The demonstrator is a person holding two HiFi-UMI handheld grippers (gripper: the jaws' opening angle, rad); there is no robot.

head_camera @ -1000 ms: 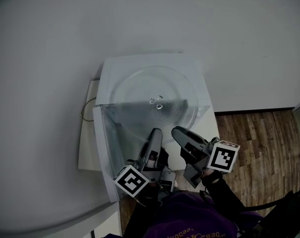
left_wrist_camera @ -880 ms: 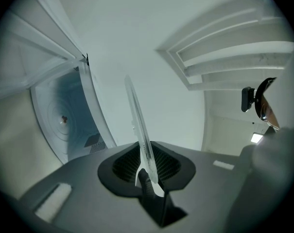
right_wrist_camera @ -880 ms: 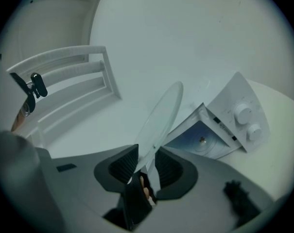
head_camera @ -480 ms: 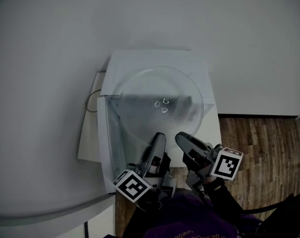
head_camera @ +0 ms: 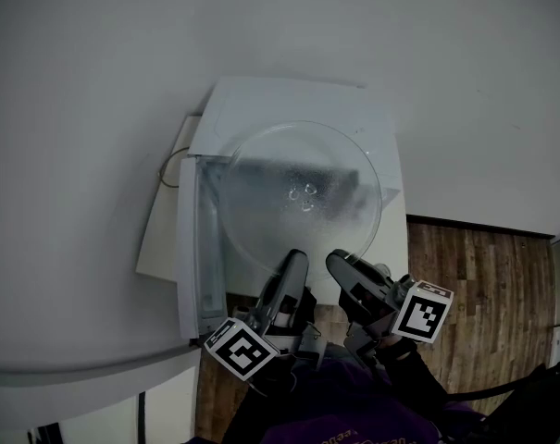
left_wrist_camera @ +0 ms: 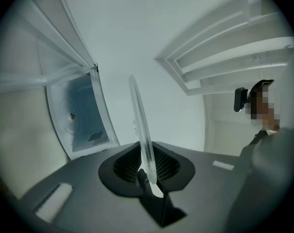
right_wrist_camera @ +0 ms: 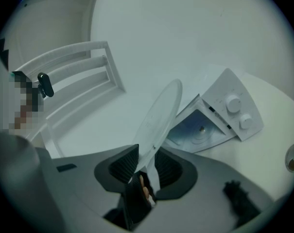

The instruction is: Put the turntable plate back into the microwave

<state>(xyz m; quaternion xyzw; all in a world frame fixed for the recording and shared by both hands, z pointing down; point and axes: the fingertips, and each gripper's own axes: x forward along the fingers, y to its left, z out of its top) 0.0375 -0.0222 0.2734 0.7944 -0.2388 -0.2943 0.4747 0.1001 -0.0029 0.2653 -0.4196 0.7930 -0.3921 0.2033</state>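
The clear glass turntable plate hangs level over the open front of the white microwave in the head view. My left gripper is shut on the plate's near rim, and my right gripper is shut on the same rim just to the right. In the left gripper view the plate stands edge-on between the pads of the left gripper. In the right gripper view the plate rises from the right gripper. The lit cavity with its centre hub lies beyond, beside two knobs.
The microwave door swings open to the left. A cable loop lies at the microwave's left side on a white counter. Wooden floor shows at the right. A white slatted frame stands behind, by the person.
Both grippers have carried the plate a little way, still held at the near rim. The microwave and its open door sit slightly higher and further right in the head view.
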